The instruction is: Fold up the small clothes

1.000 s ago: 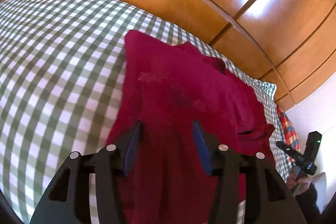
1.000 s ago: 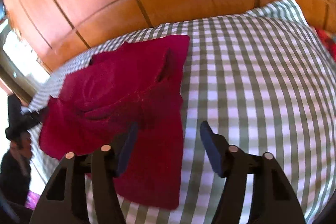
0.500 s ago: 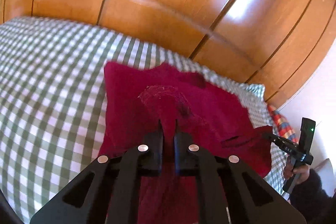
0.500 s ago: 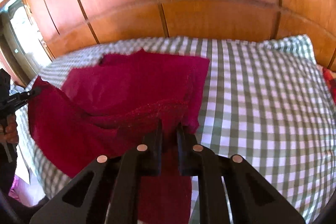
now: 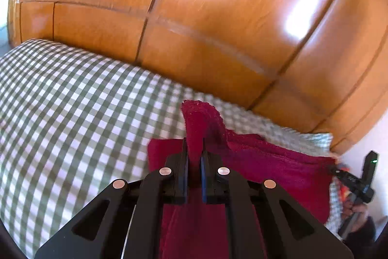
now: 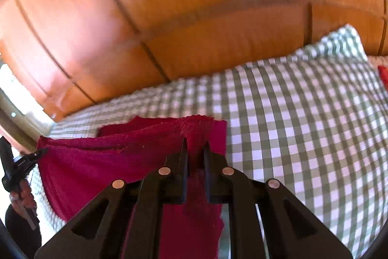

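Crimson garment (image 5: 266, 162) edge pinched in left claw (image 5: 194, 154) and right claw (image 6: 195, 152), open checkered bedspread (image 6: 303, 125) rightward.

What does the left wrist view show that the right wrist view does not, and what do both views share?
Only the left wrist view shows the left gripper head-on and the right gripper at its right edge. Only the right wrist view shows a bright window opening and the right gripper head-on. Both show the red garment pinched in shut jaws, the green checked bedcover and the wooden panelling.
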Available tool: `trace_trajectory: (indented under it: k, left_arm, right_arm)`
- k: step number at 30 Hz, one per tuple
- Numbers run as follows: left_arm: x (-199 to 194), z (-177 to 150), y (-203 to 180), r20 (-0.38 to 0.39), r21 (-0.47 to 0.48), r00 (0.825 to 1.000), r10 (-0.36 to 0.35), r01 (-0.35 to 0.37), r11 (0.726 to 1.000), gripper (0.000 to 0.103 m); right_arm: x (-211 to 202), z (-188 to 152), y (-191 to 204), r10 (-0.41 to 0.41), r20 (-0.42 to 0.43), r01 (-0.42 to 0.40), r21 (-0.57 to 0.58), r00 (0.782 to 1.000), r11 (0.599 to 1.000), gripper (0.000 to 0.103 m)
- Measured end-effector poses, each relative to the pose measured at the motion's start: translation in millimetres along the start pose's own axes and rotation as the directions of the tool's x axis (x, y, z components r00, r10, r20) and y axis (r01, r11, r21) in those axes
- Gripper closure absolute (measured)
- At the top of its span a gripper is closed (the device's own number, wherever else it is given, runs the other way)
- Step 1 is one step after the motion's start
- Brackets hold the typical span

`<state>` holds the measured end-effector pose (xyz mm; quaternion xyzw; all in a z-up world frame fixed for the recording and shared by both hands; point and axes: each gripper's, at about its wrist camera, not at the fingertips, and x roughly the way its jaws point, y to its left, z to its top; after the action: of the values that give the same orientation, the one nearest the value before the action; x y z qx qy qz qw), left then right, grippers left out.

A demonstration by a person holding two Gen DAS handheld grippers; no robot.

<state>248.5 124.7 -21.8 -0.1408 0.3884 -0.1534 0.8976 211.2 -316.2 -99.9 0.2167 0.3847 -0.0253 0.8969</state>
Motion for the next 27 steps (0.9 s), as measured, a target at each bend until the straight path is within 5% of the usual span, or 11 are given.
trace_trajectory:
  k: [6,9,10,11,14,21,27]
  left_arm:
    - [73,1,2,-0.102,-0.011,0.987,0.123,-0.124,0.992,0.096]
    - [87,-4,12,-0.135,-0.032,0.982,0.132,-0.137,0.99,0.092]
    - [85,-7,16,-0.14,-0.041,0.984,0.115,-0.121,0.992,0.088]
    - [82,-7,20,-0.137,-0.051,0.985,0.101,-0.109,0.993,0.079]
    - [54,-19,39,-0.106,-0.085,0.994,0.039,-0.048,0.995,0.066]
    - [-17,-98,54,-0.15,0.041,0.985,-0.088,0.095,0.995,0.066]
    - [-36,-158,51,-0.174,0.069,0.974,-0.144,0.158,0.985,0.066]
  right_arm:
    - [58,2,-14,-0.06,-0.1,0.066,0.05,0.993,0.997,0.093]
    - [66,1,-20,-0.044,-0.105,0.053,0.082,0.993,0.995,0.074]
    - [67,1,-22,-0.046,-0.099,0.055,0.086,0.994,0.995,0.054]
    - [62,-1,-25,-0.037,-0.091,0.045,0.09,0.995,0.995,0.05]
    - [37,-16,-30,0.015,-0.064,-0.01,0.085,0.998,0.996,0.046]
    - [-33,-88,-39,0.185,-0.071,-0.18,0.065,0.98,0.981,0.041]
    - [-54,-143,-39,0.214,-0.109,-0.209,0.054,0.971,0.976,0.045]
